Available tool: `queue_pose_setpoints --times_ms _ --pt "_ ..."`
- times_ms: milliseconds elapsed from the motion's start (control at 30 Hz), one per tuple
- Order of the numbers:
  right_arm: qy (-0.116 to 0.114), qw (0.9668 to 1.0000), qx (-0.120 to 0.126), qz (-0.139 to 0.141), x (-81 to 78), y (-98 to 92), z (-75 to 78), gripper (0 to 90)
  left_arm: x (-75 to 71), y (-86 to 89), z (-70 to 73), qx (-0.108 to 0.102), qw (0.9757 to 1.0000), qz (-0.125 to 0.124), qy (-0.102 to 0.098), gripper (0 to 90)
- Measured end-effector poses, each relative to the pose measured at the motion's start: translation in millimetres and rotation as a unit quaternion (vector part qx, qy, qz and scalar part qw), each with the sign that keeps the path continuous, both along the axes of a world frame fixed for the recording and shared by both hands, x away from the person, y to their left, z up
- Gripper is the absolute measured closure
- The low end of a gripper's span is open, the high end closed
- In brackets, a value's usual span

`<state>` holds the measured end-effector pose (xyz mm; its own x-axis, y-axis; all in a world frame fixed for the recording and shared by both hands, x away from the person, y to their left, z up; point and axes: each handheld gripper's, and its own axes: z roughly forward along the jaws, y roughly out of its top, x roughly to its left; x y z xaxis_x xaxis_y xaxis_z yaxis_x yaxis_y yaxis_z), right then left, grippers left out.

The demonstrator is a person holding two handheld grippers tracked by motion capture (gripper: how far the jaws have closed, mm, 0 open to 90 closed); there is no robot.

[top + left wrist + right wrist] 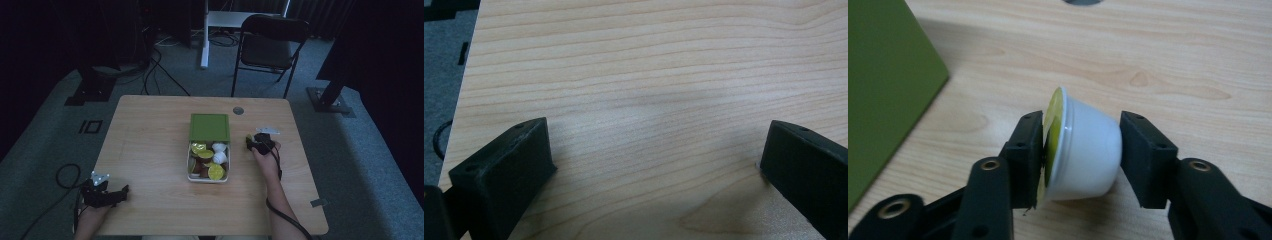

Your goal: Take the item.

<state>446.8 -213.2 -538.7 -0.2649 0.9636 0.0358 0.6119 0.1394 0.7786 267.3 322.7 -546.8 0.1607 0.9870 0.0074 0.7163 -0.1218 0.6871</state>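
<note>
A small white cup [1090, 150] with a yellow-green foil lid lies on its side between the jaws of my right gripper [1081, 156]. One pad sits against the lid and the other against the base, just above the wooden table. In the high view my right gripper [253, 143] is just right of the open white box [189, 169], which holds several similar cups. The box's green lid [210, 127] lies flat behind it, and its edge [883, 85] is to the left of my right gripper. My left gripper [121, 193] [656, 160] rests open over bare wood at the table's front left.
A grey round grommet [238, 110] is set into the table [150, 145] behind the box. A black folding chair [270, 47] and cables stand on the carpet beyond the far edge. A small grey tab [318, 202] sits at the table's right front edge.
</note>
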Motion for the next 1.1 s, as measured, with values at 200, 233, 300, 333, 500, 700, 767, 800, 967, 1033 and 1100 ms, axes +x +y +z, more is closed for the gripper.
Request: queue_pose_setpoints --times_ms 200,233,300,333,500,700,767,800,967,1033,1100 --pt "-0.002 1.0000 0.004 -0.001 -0.8 -1.8 -1.2 49.9 0.0 0.0 0.0 0.000 1.0000 0.000 0.000 0.5" --pt "-0.002 1.0000 0.006 -0.002 -0.9 -2.2 -0.9 49.1 0.0 0.0 0.0 0.000 1.0000 0.000 0.000 0.5" --pt "-0.002 1.0000 0.006 -0.001 -1.0 -2.5 -0.5 48.8 0.0 0.0 0.0 0.000 1.0000 0.000 0.000 0.5" --pt "-0.001 1.0000 0.010 0.001 -1.4 -2.7 0.1 47.7 0.0 0.0 0.1 0.000 1.0000 0.000 0.000 0.5" --pt "-0.002 1.0000 0.008 0.006 -2.0 -2.7 0.7 46.2 0.0 0.0 0.0 0.000 1.0000 0.000 0.000 0.5" --pt "-0.009 0.9997 0.019 0.015 -3.9 0.3 7.3 41.3 0.0 0.0 0.1 0.000 1.0000 0.000 0.000 0.5" --pt "-0.017 0.9996 0.017 0.015 -4.9 0.6 12.7 39.4 0.0 0.0 0.0 0.000 1.0000 0.000 0.000 0.5" --pt "-0.019 0.9995 0.022 0.015 -5.1 0.4 14.3 38.0 0.0 0.0 0.0 0.000 1.0000 0.000 0.000 0.5" --pt "-0.029 0.9992 0.025 0.009 -8.9 -5.9 20.5 34.1 0.0 0.0 0.1 0.000 1.0000 0.000 0.000 0.5" --pt "-0.031 0.9991 0.030 0.007 -11.4 -9.4 22.2 32.5 0.0 0.0 0.1 0.000 1.0000 0.000 0.000 0.5" --pt "-0.034 0.9988 0.035 0.006 -14.8 -13.3 24.0 31.1 0.0 0.0 0.1 0.000 1.0000 0.000 0.000 0.5"
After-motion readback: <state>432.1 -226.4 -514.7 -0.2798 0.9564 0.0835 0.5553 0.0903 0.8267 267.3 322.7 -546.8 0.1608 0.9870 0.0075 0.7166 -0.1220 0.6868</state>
